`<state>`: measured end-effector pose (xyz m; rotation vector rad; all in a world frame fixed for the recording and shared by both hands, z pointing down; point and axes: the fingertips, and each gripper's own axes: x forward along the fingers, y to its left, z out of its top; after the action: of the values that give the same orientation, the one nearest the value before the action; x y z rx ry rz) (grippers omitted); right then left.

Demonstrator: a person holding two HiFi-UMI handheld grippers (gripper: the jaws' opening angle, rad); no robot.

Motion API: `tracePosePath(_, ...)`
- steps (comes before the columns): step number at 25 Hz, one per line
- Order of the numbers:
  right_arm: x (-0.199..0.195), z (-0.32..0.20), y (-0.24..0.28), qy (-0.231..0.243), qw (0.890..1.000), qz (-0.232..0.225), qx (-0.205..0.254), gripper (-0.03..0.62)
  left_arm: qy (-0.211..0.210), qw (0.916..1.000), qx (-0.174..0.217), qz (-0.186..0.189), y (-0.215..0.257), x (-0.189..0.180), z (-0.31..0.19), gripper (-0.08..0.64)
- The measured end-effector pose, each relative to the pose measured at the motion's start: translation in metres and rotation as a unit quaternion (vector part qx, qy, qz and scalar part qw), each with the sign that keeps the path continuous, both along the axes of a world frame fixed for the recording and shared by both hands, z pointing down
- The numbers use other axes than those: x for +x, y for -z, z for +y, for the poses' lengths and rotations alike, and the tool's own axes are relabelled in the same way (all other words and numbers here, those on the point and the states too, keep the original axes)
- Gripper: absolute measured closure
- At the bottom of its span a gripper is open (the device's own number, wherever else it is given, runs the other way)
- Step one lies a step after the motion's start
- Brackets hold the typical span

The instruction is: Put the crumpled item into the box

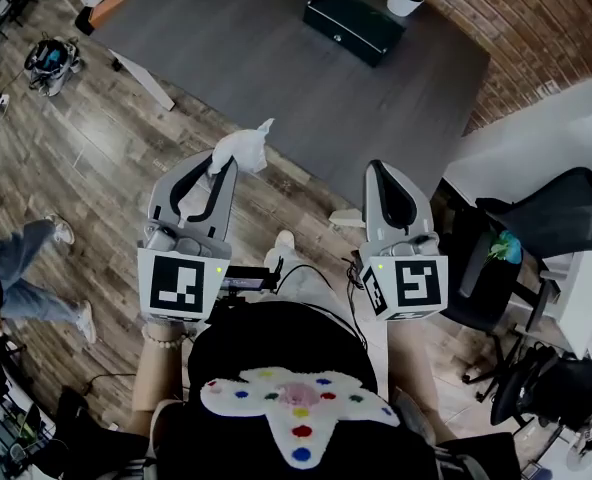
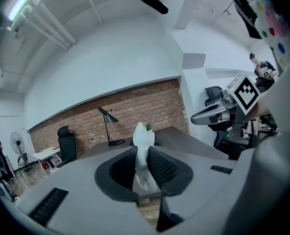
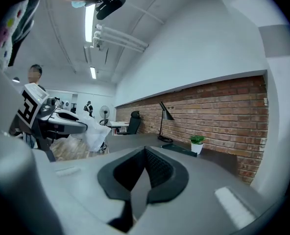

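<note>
The grey left gripper [image 1: 222, 164] and right gripper [image 1: 381, 171] bear black ribbed pads [image 2: 161, 168] and black-and-white marker cubes [image 1: 181, 284].

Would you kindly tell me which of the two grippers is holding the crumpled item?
The left gripper: its jaws are clamped on the white crumpled item, which sticks up between them. The right gripper has its jaws shut together with nothing between them.

1. Your left gripper [image 2: 144, 150] clamps the white crumpled item [image 2: 142, 133], which stands upright between its jaws.
2. Left of the crumpled item: desk lamp [image 2: 108, 125].
3. Right of it: your right gripper [image 2: 198, 117].
</note>
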<state>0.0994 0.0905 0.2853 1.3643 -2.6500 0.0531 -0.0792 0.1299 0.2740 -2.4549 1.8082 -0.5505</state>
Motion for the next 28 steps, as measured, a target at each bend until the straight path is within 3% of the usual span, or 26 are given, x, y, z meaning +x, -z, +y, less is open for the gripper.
tracePosePath(13,0.002,-0.058,0.004,0.036,0.999,0.0,0.01,0.583,0.022,0.9996,0.013,-0.01,0.008,0.012,-0.052,0.5)
tracePosePath(28,0.003,-0.09,0.002,0.018,1.0,-0.008,0.013,0.583,0.017,0.9996,0.019,-0.011,0.007,0.01,-0.084,0.5)
